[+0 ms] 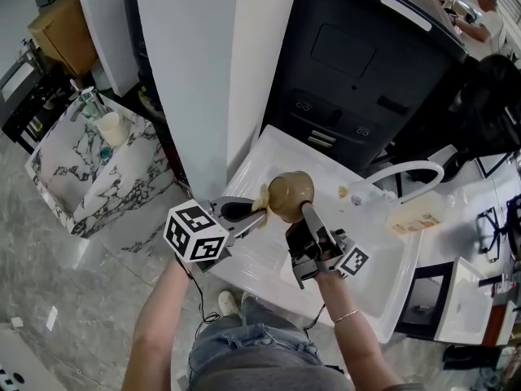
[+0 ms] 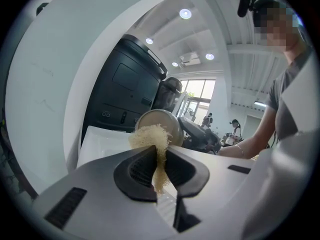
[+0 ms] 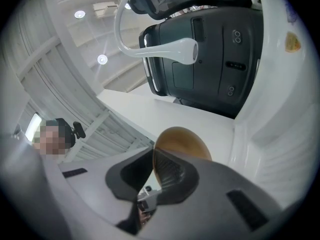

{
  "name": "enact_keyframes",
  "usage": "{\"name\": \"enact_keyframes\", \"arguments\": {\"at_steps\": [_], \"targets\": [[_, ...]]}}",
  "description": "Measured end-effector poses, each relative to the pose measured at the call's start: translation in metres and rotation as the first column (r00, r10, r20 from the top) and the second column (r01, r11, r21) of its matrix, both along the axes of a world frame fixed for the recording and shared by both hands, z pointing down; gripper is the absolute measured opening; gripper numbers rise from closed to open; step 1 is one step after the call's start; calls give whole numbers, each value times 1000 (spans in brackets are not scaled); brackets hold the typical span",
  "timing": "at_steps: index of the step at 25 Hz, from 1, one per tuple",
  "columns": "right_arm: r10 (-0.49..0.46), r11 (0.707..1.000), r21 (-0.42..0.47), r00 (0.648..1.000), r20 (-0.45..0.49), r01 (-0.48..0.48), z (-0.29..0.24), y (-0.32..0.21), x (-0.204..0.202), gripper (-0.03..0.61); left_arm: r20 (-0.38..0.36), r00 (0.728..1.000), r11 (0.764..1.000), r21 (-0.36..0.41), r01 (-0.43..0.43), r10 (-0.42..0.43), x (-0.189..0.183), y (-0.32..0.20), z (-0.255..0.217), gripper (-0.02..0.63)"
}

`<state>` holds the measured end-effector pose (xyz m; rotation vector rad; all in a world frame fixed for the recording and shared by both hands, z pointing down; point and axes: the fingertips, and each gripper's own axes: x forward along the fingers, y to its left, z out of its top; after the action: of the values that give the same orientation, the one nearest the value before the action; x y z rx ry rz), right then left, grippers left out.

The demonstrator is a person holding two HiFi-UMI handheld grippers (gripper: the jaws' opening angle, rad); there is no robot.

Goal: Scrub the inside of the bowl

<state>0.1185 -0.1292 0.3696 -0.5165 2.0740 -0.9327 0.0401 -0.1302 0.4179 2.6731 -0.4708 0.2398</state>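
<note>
A tan bowl (image 1: 291, 194) hangs tilted above the white drainboard (image 1: 260, 255), its opening turned toward my left gripper. My right gripper (image 1: 305, 212) is shut on the bowl's rim; in the right gripper view the brown rim (image 3: 180, 143) sits clamped between the jaws of that gripper (image 3: 152, 170). My left gripper (image 1: 259, 213) is shut on a pale yellow scrub pad (image 1: 264, 195). In the left gripper view the fibrous pad (image 2: 150, 138) sticks out of that gripper (image 2: 159, 160) and touches the bowl (image 2: 167, 121) at its mouth.
A white arched faucet (image 1: 407, 169) stands over the sink basin (image 1: 391, 251) to the right. Behind the counter is a black appliance (image 1: 358, 63). A marble basin (image 1: 89, 165) sits on the floor at left. A white pillar (image 1: 203, 72) rises behind the counter.
</note>
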Motion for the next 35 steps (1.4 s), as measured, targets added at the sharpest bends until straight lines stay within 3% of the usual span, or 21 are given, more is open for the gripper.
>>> {"name": "enact_keyframes", "arguments": {"at_steps": [9,19,35], "targets": [[28,1000,-9,999,-39,-28,4,-10,-7,21,-25,1000,1000,12,4,-4,8,13,-13,44],[18,999,-30,996,-84,-20,12,-13,-15,21,9,999,998,40,-44,44,18,21,-23,44],[-3,999,-48,996,-92,-1,17,-13,-16,21,48,973,972,63,-228,226,50,49,-23,44]]}}
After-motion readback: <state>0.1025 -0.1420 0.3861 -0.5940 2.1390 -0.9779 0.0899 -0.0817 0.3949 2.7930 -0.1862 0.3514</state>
